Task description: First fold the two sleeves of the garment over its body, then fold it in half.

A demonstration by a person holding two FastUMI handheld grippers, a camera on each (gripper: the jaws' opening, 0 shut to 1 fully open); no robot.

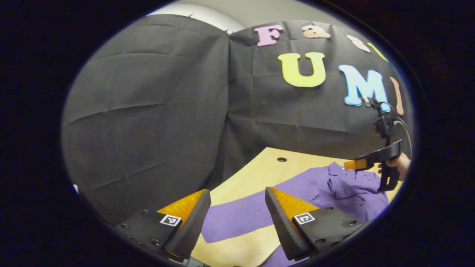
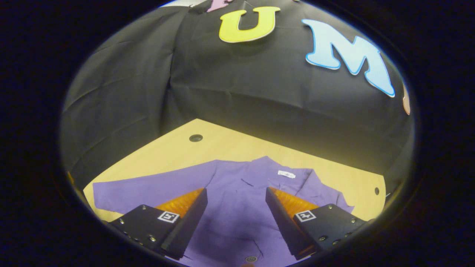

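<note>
The black cloth wall (image 1: 148, 122) takes up the upper part of both views, hanging behind the pale wooden table (image 2: 237, 148), which spreads across the lower half with a small round hole (image 2: 195, 138) near its far edge.

The purple garment (image 2: 237, 193) lies flat on the table, unfolded. In the right gripper view its collar points toward the upper part of the frame, toward the wall, and its body runs down toward me, so its long axis goes from top to bottom of the frame. One sleeve (image 2: 148, 189) stretches out flat to the left of the frame, across that axis. A white label (image 2: 286, 173) sits inside the collar, and a button (image 2: 251, 258) shows at the bottom edge.

In the left gripper view the same sleeve lies as a purple band between my left fingers (image 1: 233, 218), which are spread wide above it, gripping nothing.

My right fingers (image 2: 235, 218) are likewise spread apart, hovering over the garment's chest. In the left gripper view that gripper sits at the right edge, level, pointing left over the collar, my hand (image 1: 400, 163) around its handle.
</note>
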